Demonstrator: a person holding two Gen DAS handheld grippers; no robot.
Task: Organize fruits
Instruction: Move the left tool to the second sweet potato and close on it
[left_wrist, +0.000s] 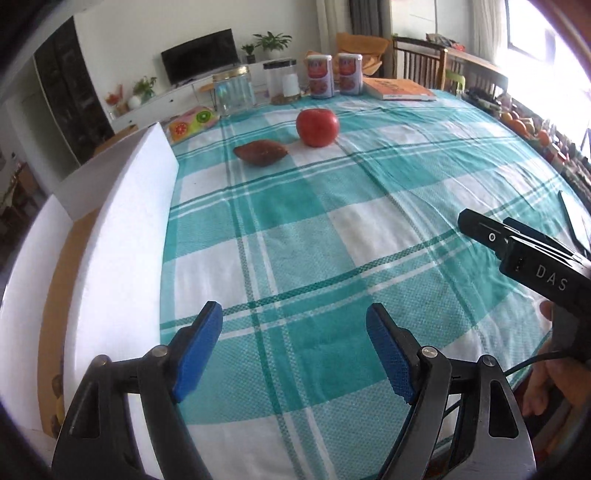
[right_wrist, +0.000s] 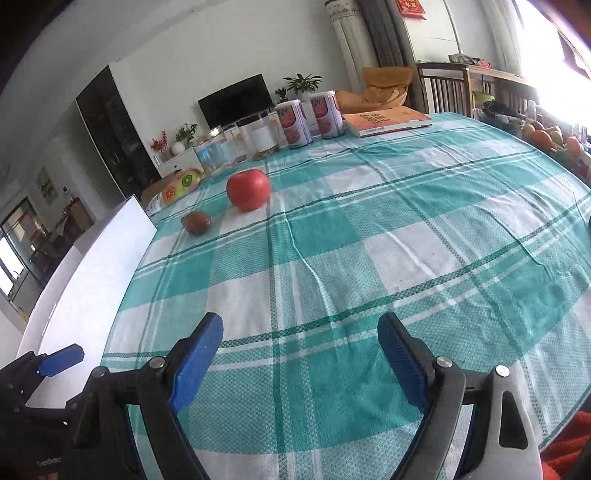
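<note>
Fruits to be organized sit far across the table: a brown kiwi (left_wrist: 260, 152) lies on the teal-and-white checked tablecloth (left_wrist: 332, 240), and just to its right, apart from it, stands a red apple (left_wrist: 317, 127). At the left edge of the table, a white foam box (left_wrist: 122, 236) with raised walls runs alongside the cloth, well short of the fruit. Behind the fruit, from left to right, stand a clear glass jar (left_wrist: 234, 92), a second jar with a dark lid (left_wrist: 281, 82), two red-labelled cans (left_wrist: 334, 74) and an orange book (left_wrist: 399, 89).

The left gripper (left_wrist: 295, 350) hangs over the near part of the cloth, its blue pads spread wide with nothing between them. The right gripper (right_wrist: 301, 356) is beside it, also spread and empty, above the cloth. A hand (left_wrist: 546, 380) shows at the right edge of the left wrist view.
</note>
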